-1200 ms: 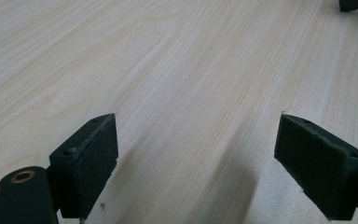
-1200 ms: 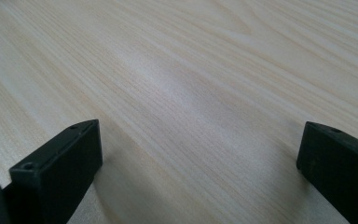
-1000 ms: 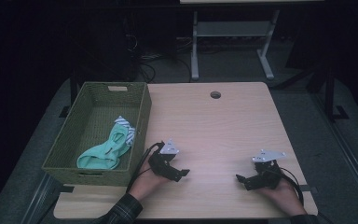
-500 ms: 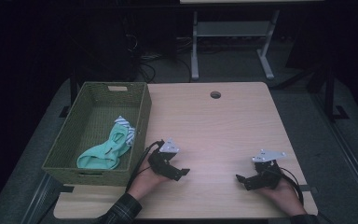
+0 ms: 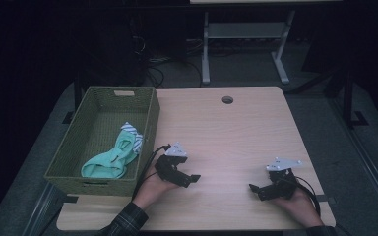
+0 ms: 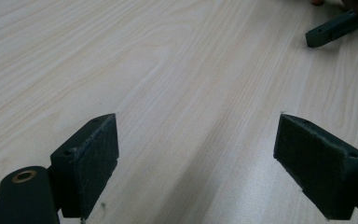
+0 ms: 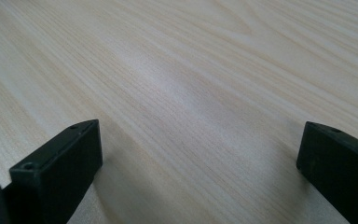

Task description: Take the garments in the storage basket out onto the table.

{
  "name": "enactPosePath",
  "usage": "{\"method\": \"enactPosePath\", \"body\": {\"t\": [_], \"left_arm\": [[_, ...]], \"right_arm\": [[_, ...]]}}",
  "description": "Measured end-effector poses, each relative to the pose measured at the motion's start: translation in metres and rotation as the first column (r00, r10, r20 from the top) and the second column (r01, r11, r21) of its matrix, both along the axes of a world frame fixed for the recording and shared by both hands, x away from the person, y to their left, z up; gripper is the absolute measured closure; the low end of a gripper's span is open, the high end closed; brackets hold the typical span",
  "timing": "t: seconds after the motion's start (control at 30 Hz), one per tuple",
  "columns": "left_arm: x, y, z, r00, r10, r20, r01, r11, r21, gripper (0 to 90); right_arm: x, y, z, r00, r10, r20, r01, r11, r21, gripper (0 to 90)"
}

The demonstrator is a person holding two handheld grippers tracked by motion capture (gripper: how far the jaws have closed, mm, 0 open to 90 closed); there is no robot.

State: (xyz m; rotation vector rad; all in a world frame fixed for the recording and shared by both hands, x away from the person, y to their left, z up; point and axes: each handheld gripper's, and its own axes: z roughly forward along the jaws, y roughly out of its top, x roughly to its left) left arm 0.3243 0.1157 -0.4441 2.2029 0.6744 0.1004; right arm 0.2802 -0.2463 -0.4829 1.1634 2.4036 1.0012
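A mint-green cloth (image 5: pixel 109 160) with a striped white-and-blue piece at its far end lies crumpled in the green woven basket (image 5: pixel 148 118) at the table's (image 5: pixel 226 132) left edge, near the basket's near right corner. Its folds hide what sort of garment it is. The left gripper (image 5: pixel 189 179) rests on the tabletop just right of the basket, jaws spread wide and holding nothing. The right gripper (image 5: pixel 257 189) lies well apart to the right, jaws equally wide and bare.
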Motion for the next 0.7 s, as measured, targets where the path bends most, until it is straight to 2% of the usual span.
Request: {"method": "enactPosePath", "body": {"t": [0.37, 0.43, 0.67, 0.7], "left_arm": [[0.0007, -0.0008, 0.0042, 1.0, -0.009, 0.001, 0.009, 0.9999, 0.012, 13.4], [0.0018, -0.0009, 0.0061, 0.9998, -0.016, 0.013, 0.016, 0.9996, 0.024, 13.4], [0.0016, -0.0014, 0.0093, 0.9999, -0.004, 0.011, 0.004, 0.9998, 0.018, 13.4], [0.0018, -0.0012, 0.0108, 0.9998, -0.008, 0.018, 0.008, 0.9994, 0.033, 13.4]], "right_arm": [[0.0, 0.0, 0.0, 1.0, 0.0, 0.0, 0.0, 1.0, 0.0, 0.0], [0.0, 0.0, 0.0, 1.0, 0.0, 0.0, 0.0, 1.0, 0.0, 0.0], [0.0, 0.0, 0.0, 1.0, 0.0, 0.0, 0.0, 1.0, 0.0, 0.0], [0.0, 0.0, 0.0, 1.0, 0.0, 0.0, 0.0, 1.0, 0.0, 0.0]]}}
